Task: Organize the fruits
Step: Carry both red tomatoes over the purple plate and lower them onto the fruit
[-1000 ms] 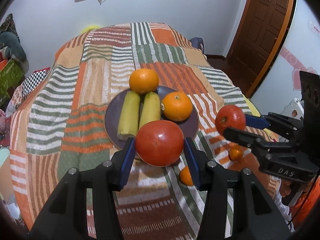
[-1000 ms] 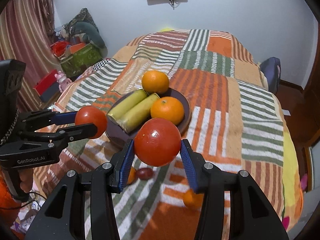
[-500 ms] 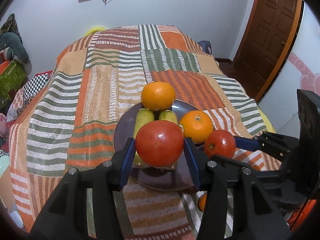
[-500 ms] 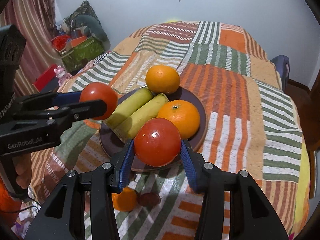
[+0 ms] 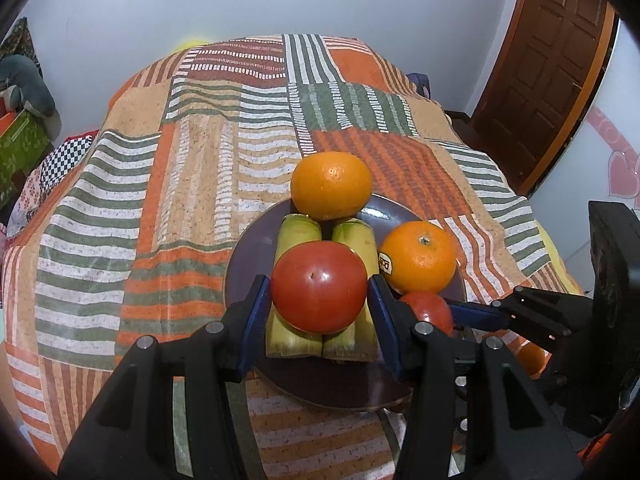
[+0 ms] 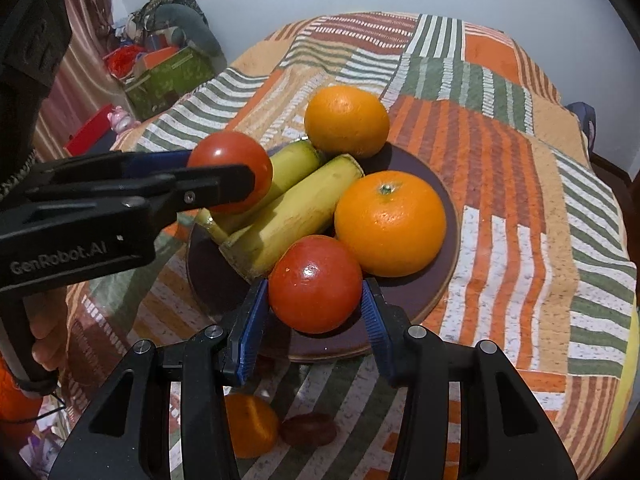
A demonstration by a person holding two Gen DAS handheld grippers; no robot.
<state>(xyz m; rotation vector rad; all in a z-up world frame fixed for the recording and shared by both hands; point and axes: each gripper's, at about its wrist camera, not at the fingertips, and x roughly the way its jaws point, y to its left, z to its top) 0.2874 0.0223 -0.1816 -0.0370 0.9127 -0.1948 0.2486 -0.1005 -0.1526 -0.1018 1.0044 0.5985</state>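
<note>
Bananas (image 5: 325, 280) under left tool's (image 5: 319, 307) tomato (image 5: 319, 286)

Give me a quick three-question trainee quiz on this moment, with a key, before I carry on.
1. True or false: each tool grips a tomato.
2. How many oranges sit on the plate? A) one B) two C) three
3. What lies under the left tool?

Key:
1. True: the left tool grips a tomato, and the right tool grips another tomato.
2. B: the far orange and the near orange.
3. The two bananas, side by side on the plate.
</note>
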